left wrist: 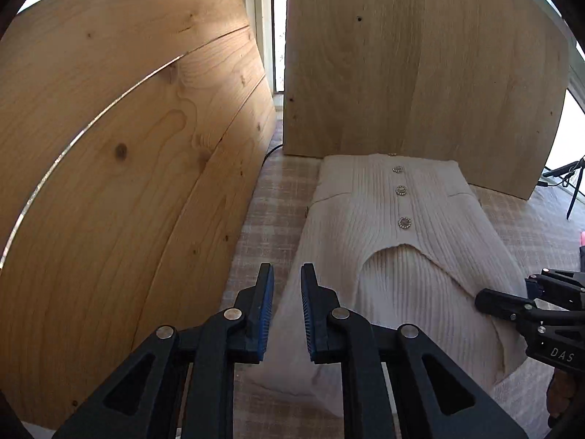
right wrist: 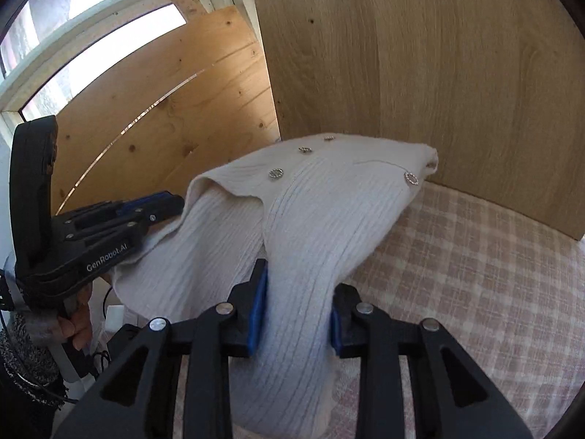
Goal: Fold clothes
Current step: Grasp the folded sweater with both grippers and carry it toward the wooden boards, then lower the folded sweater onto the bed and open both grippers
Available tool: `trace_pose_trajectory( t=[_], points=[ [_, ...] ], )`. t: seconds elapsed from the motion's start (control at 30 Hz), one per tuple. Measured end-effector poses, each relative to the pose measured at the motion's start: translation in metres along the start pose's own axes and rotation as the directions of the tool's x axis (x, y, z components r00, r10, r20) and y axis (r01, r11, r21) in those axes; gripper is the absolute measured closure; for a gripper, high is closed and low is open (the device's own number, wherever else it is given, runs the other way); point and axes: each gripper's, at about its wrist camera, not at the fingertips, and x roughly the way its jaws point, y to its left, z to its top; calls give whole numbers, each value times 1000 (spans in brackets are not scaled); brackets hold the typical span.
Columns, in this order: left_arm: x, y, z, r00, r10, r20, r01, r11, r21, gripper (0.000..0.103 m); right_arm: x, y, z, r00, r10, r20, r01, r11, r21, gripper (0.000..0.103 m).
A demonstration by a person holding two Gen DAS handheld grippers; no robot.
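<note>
Where lettering can be read, I find it on the tool bodies: "GenRobot.AI" in white on the flank of the left gripper (right wrist: 161, 206) as my right wrist camera sees it, and the letters "DAS" on the right gripper (left wrist: 486, 298) at the edge of my left wrist view, the rest of that word cut off by the frame. The cream ribbed cardigan (left wrist: 395, 241) lies on the checked cloth (right wrist: 475, 274), its far edge just beside the pale wooden board (left wrist: 420, 55) standing behind it; a knotty pine panel (left wrist: 128, 146) stands to the left. Its ringed sparkly buttons (left wrist: 401, 190) run down the middle.

From my right wrist camera, a thick fold of the knit passes between the blue pads (right wrist: 257, 307) of the right gripper (right wrist: 298, 311). The near pad lies against the fabric, but the far pad is mostly covered by it, so I cannot tell whether the tool is pinching or merely straddling the cloth.

In my left view the left gripper (left wrist: 287, 311) shows a narrow gap between its blue pads (left wrist: 268, 307), with nothing in it; the cardigan's edge lies beneath and beyond. In the right view its tips are hidden by the garment. A hand (right wrist: 75, 323) under that tool is only partly visible.
</note>
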Motion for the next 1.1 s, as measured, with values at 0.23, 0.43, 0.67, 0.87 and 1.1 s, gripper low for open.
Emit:
trace_pose_trajectory(
  t=[0.23, 0.43, 0.67, 0.87, 1.1],
  points=[
    [5, -6, 5, 988, -155, 10, 155, 988, 14, 90, -22, -38, 0, 1000, 19, 11, -20, 992, 122, 73],
    [52, -22, 3, 974, -206, -95, 207, 978, -2, 89, 23, -15, 40, 999, 12, -49, -12, 1000, 9, 73],
    [48, -23, -1, 979, -177, -98, 177, 984, -12, 85, 70, -21, 25, 989, -83, -126, 73, 994, -87, 74],
    [-22, -38, -9, 984, -177, 12, 177, 984, -26, 28, 11, -19, 18, 993, -89, -80, 88, 996, -5, 73],
    [-99, -62, -29, 987, -113, 117, 115, 993, -13, 21, -77, -22, -26, 998, -53, 26, 50, 993, 107, 63]
  ],
)
